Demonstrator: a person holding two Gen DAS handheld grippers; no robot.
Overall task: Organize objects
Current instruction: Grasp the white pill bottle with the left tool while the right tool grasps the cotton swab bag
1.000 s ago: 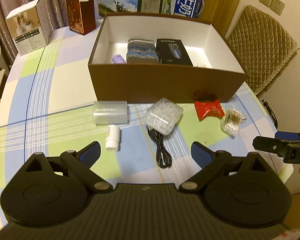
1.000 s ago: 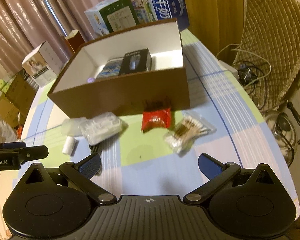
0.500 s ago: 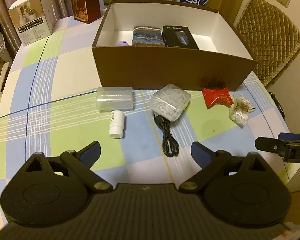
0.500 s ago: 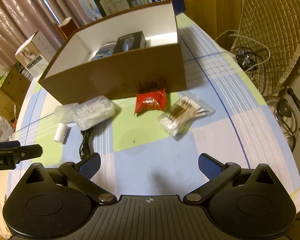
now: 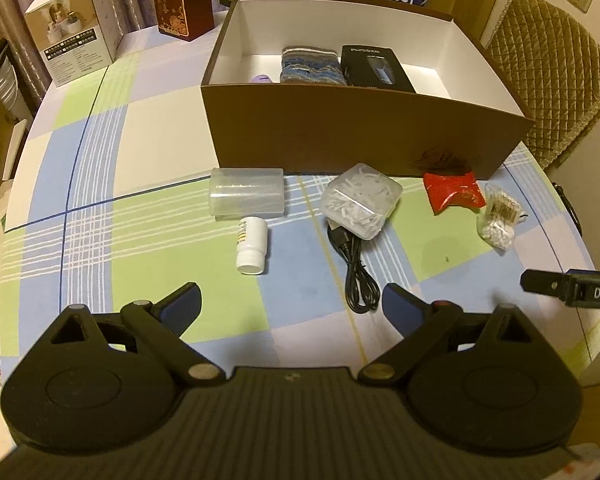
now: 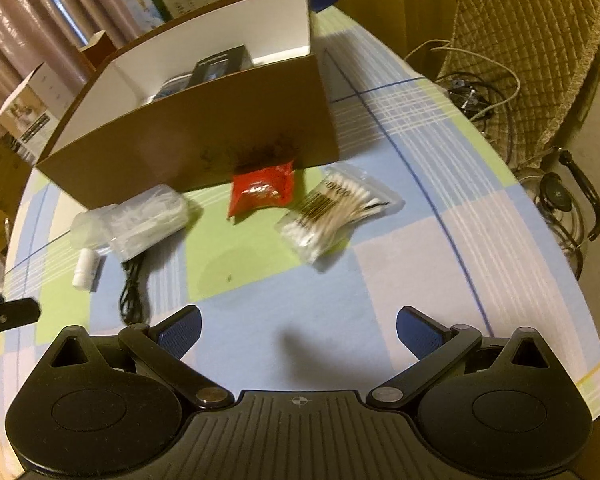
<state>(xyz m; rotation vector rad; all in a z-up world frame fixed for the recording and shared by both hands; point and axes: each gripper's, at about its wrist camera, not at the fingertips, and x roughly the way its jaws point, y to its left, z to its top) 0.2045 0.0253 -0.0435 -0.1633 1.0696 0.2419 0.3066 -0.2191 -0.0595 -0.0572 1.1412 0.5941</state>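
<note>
Both the left gripper (image 5: 292, 304) and the right gripper (image 6: 298, 326) are wide open and hold nothing. The cotton swabs bag (image 6: 332, 210), perhaps resealable, lies ahead of the right gripper, near the brown box (image 6: 204, 136).

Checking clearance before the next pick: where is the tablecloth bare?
Bare: the checked cloth left of the brown cardboard box, and the strip between both open grippers and the items. Crowded: the row before the box, clear plastic tub through cotton swab bag.
</note>
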